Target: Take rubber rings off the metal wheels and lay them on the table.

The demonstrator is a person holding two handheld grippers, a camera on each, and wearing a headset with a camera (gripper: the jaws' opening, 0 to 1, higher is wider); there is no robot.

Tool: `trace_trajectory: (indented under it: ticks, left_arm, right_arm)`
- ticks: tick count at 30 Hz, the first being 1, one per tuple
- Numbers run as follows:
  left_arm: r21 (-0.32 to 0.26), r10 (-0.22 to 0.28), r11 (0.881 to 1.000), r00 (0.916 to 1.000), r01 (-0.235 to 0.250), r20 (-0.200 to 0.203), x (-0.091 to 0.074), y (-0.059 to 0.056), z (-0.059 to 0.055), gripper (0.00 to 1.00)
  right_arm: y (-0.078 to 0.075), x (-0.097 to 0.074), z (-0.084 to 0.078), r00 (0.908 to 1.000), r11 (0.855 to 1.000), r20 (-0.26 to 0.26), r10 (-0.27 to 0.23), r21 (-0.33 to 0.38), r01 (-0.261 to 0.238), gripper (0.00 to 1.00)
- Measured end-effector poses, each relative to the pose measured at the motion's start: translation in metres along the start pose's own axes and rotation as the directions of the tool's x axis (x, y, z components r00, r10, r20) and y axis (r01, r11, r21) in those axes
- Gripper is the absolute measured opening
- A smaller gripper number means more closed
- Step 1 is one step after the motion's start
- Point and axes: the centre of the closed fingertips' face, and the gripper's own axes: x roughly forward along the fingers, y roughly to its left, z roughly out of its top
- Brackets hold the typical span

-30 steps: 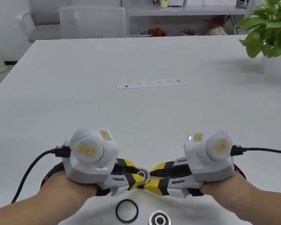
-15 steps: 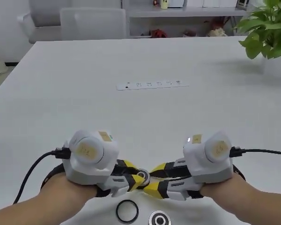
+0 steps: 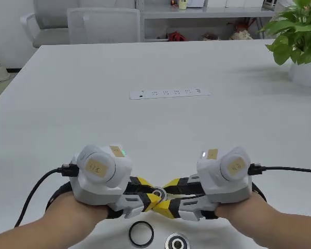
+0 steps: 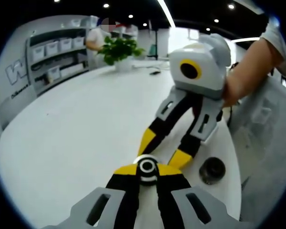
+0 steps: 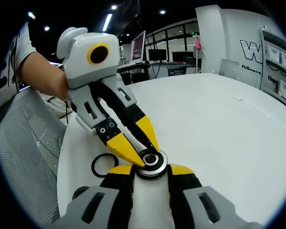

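A small metal wheel with a black rubber ring around it is held above the table between both grippers, near the table's front edge. In the left gripper view my left gripper is shut on the wheel from both sides. My right gripper also grips this wheel, meeting the left gripper's fingertips there. A loose black rubber ring lies flat on the table just below the grippers, also in the right gripper view as a ring. A second wheel lies beside it.
The white table stretches away ahead, with a white power strip lying across its middle. A potted plant stands at the far right corner. Chairs and shelves stand beyond the far edge. Cables trail from both grippers.
The right gripper has shifted slightly to the left and closer to the left gripper. The wheel stays held between them; the ring and second wheel on the table lie still.
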Motion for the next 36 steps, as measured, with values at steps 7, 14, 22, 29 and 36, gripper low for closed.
trace_trajectory:
  ticks: [7, 14, 22, 29, 36]
  left_arm:
    - [-0.005, 0.001, 1.0, 1.0, -0.001, -0.002, 0.0, -0.001, 0.0, 0.13]
    - [-0.002, -0.004, 1.0, 1.0, 0.004, -0.002, 0.0, -0.002, 0.0, 0.13]
    - [-0.002, -0.005, 1.0, 1.0, 0.005, 0.001, -0.001, -0.003, 0.0, 0.13]
    - [-0.003, -0.006, 1.0, 1.0, 0.006, 0.004, 0.0, -0.002, -0.001, 0.13]
    - [-0.007, -0.005, 1.0, 1.0, 0.005, 0.005, 0.0, -0.002, -0.001, 0.13]
  right_arm:
    - [0.001, -0.004, -0.002, 0.9999, 1.0, -0.011, -0.002, -0.023, 0.001, 0.23]
    - [0.002, -0.005, -0.003, 0.9999, 1.0, -0.016, -0.001, -0.027, 0.001, 0.23]
    - [0.002, -0.008, -0.005, 0.9998, 1.0, -0.019, -0.001, -0.01, 0.001, 0.21]
    - [0.002, -0.009, -0.005, 0.9998, 1.0, -0.022, 0.004, -0.002, -0.004, 0.2]
    - [0.002, -0.012, -0.007, 0.9997, 1.0, -0.023, 0.01, 0.013, -0.009, 0.17]
